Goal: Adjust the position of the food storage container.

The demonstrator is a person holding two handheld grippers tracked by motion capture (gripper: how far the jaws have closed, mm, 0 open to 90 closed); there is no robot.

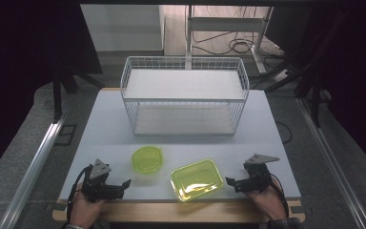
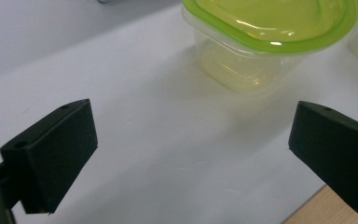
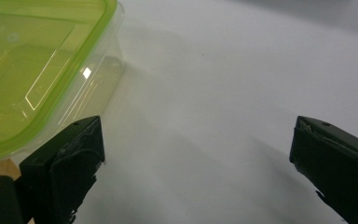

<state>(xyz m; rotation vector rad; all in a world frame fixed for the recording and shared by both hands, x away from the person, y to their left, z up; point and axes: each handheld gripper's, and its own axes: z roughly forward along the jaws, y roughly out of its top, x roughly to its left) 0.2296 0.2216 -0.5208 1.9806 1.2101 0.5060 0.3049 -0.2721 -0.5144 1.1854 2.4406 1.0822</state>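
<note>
Table (image 1: 124, 129) under your hands is white and plain, with a white wire rack (image 1: 184, 95) at its far side and dark room around. Rectangular container (image 1: 196, 179), clear with green lid, lies near the front edge between your left gripper (image 1: 126, 183) and right gripper (image 1: 229, 182); both stand spread, holding nothing.

Right gripper view crops the rectangular container (image 3: 37, 70) at left; high view cuts off both forearms
</note>
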